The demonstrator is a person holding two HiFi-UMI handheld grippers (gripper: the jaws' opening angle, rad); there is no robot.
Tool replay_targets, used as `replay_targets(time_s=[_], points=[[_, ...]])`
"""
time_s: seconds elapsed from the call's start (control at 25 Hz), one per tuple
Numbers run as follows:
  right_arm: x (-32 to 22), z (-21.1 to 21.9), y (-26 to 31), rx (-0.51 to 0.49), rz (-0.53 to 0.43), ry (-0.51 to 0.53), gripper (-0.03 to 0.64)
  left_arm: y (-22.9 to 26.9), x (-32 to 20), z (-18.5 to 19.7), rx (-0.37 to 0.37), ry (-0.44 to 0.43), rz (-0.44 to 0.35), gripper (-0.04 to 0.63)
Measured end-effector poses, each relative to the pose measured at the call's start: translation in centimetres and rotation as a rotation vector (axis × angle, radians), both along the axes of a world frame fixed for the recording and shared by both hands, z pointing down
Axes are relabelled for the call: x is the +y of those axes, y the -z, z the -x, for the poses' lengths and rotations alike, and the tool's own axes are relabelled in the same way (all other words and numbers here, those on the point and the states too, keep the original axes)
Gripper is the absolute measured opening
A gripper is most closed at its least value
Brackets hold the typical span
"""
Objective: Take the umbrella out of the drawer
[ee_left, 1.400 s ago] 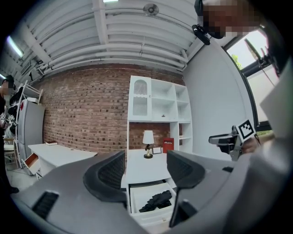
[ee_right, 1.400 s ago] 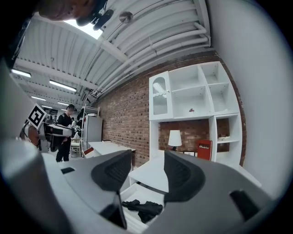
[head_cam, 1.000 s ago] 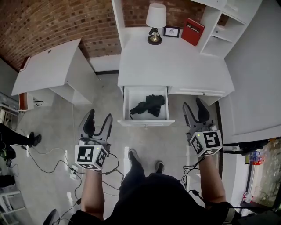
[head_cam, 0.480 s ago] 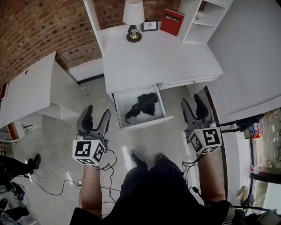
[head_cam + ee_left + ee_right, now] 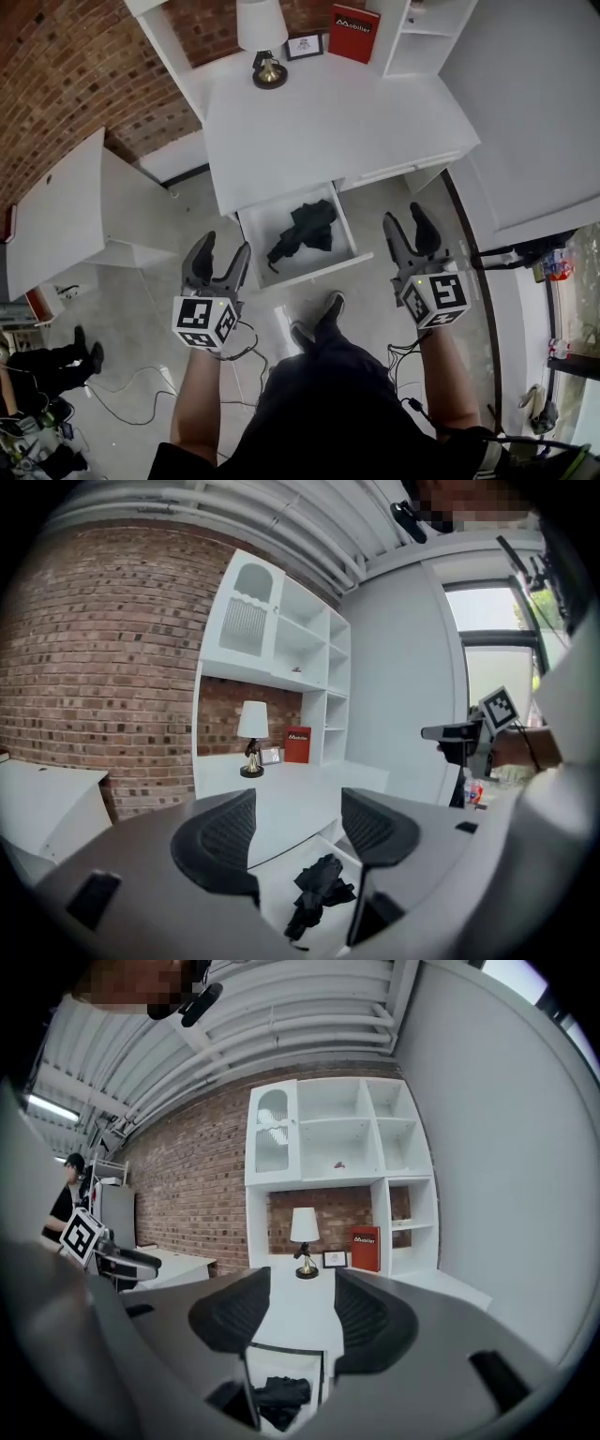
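Just then you held both grippers in front of you, above the floor, on either side of the open drawer [image 5: 249,234]. Your left gripper [image 5: 223,248] had its 2 jaws spread wide with nothing between them; through the gap its own view showed only the desk edge and the drawer beyond. Your right gripper [image 5: 404,220] was equally wide and equally empty, its jaws framing the drawer front from the other side. The umbrella [image 5: 302,228], a black, folded and rather crumpled bundle, lay inside the drawer on its white bottom, roughly in the middle and slanted, with 1 end toward the front left corner. Neither gripper touched it; both hung well short of the drawer. The drawer stuck out from under the white desk [image 5: 319,122], whose top carried a lamp [image 5: 261,37] with a white shade, a small picture frame [image 5: 305,45] and a red book [image 5: 353,21] along its back edge, against a brick wall. White shelves [image 5: 412,33] rose at the desk's right end, and a separate white table [image 5: 56,206] stood off to your left. Your feet were on the floor just before the drawer.
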State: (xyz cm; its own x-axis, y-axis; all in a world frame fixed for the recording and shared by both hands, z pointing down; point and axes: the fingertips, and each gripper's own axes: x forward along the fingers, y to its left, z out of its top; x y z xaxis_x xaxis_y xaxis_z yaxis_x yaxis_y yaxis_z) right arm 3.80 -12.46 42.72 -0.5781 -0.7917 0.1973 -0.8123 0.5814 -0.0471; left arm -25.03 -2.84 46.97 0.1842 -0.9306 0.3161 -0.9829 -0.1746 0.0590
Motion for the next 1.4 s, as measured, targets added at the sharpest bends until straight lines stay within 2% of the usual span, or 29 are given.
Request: replay_targets(time_s=[0.28, 0.56, 0.76, 0.92, 1.04, 1.2, 1.4], points=[[-5.2, -0.7, -0.7, -0.039, 0.016, 0.004, 0.207, -4.3, -5.1, -2.8, -0.032, -0.077, 0.111, 0.282], [-8.3, -2.2, -2.5, -0.037, 0.062, -0.028, 0.198, -13.1, -8.8, -6.1, -0.144, -0.273, 0.323, 0.282], [-8.6, -2.0, -4.8, -0.013, 0.104, -0.066, 0.196, -21.3, -9.5, -7.2, -0.180, -0.413, 0.483, 0.282], [-8.5, -2.4, -7.6, -0.010, 0.167, -0.148, 0.196, -27.5, -10.2, -7.4, -0.191, -0.482, 0.603, 0.282], [-7.9, -2.7, -9.3, 0.008, 0.212, -0.203, 0.196, -31.3, -10.6, -7.8, -0.193, -0.523, 0.660, 0.284], [-7.1, -3.5, -11.2, 0.024, 0.254, -0.262, 0.196, -35.6, -10.2, -8.9, -0.235, -0.608, 0.754, 0.284], [-7.3, -4.5, -13.8, 0.029, 0.292, -0.305, 0.193, -39.8, -11.1, -9.4, -0.290, -0.658, 0.806, 0.285]])
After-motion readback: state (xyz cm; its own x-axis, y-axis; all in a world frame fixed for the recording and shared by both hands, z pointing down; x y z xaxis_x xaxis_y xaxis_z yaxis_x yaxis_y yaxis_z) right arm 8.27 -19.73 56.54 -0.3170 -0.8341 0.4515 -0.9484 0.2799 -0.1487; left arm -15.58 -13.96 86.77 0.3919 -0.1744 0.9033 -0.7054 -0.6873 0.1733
